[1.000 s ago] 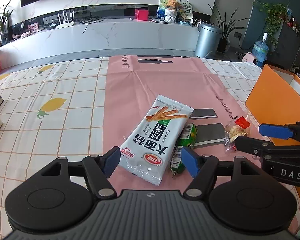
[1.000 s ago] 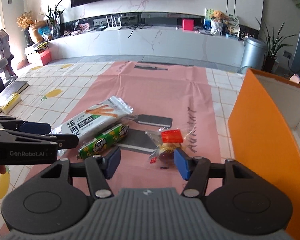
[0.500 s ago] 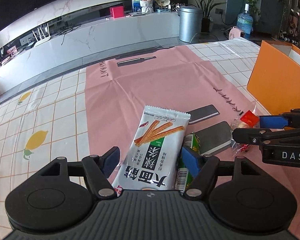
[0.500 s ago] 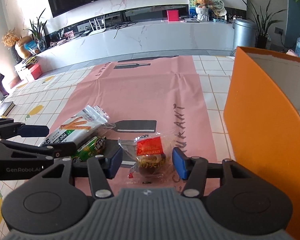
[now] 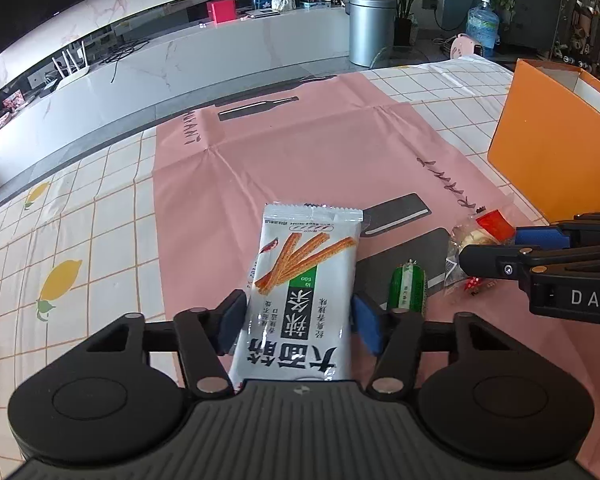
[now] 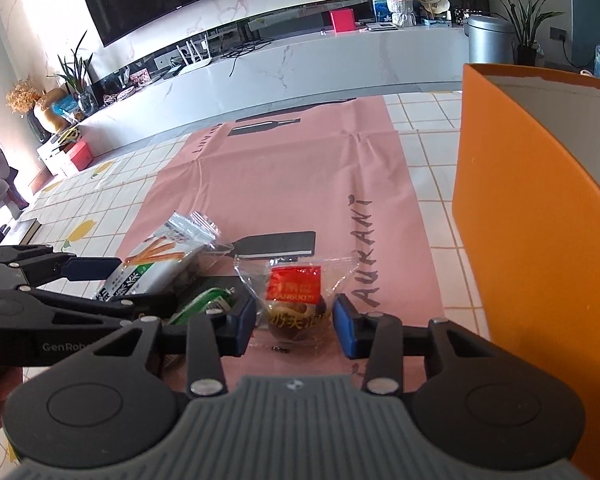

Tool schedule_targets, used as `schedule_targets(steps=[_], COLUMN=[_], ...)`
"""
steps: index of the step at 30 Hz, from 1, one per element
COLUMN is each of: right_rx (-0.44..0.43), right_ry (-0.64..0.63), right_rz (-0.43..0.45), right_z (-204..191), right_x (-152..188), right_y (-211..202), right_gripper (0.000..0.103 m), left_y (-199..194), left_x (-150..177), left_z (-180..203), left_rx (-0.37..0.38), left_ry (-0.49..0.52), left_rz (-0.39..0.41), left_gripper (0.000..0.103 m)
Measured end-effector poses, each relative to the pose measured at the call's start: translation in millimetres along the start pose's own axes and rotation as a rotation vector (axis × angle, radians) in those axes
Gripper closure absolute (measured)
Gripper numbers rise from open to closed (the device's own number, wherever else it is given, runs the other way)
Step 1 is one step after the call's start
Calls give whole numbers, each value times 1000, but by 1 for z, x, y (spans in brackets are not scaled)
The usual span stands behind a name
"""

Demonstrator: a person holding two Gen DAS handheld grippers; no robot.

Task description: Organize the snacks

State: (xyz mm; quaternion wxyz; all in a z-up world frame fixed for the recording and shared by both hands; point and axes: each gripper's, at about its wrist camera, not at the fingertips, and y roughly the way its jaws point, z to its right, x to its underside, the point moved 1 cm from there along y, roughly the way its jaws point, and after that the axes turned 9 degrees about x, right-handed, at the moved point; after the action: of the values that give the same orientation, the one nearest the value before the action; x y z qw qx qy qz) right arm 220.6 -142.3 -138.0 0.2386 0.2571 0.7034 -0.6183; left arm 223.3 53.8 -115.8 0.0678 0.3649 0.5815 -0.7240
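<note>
A white snack packet with orange sticks printed on it (image 5: 300, 292) lies on the pink mat between the blue pads of my left gripper (image 5: 298, 324), which is open around it; the pads stand close to its edges. It also shows in the right wrist view (image 6: 156, 264). A clear bag with a red label and a brown snack (image 6: 296, 304) lies between the pads of my right gripper (image 6: 296, 324), which is open around it. This bag shows in the left wrist view (image 5: 476, 244). A green sausage stick (image 5: 407, 288) lies between the two snacks.
An open orange box (image 6: 532, 216) stands on the table at the right, also in the left wrist view (image 5: 548, 152). The pink mat (image 5: 308, 152) covers the middle of the tiled tablecloth. A dark book (image 6: 28, 227) lies at the far left.
Both grippers have moved forward and down. The white packet now sits between my left pads and the clear bag between my right pads. Both pairs of pads have narrowed somewhat.
</note>
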Motion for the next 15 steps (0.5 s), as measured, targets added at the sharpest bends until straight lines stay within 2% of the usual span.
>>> schedule_targets(steps=[3,5,9,12,14,15], right_rx=[-7,-5,-12,-7,-10,-11], right_ry=[-17,-24,-11,-6,-4,-4], right_rz=[1,0,2,8,8,8], right_z=[-3,-4,-2,0,0,0], right_x=[2,2,1,2,2,2], right_y=[-2,-1,0,1,1,1], right_gripper=[65,65,62,61,61,61], left_y=[-4,-4,2,5,7,7], left_x=[1,1,-1,-1,0,0], left_z=[-1,0,3,5,6,8], left_rx=[-3,-6,-28,-30,-42,-46], left_ry=[-42,-36,8,16,28,34], left_rz=[-9,-9,-10,-5,-1,0], left_gripper=[43,43,32,28,29,36])
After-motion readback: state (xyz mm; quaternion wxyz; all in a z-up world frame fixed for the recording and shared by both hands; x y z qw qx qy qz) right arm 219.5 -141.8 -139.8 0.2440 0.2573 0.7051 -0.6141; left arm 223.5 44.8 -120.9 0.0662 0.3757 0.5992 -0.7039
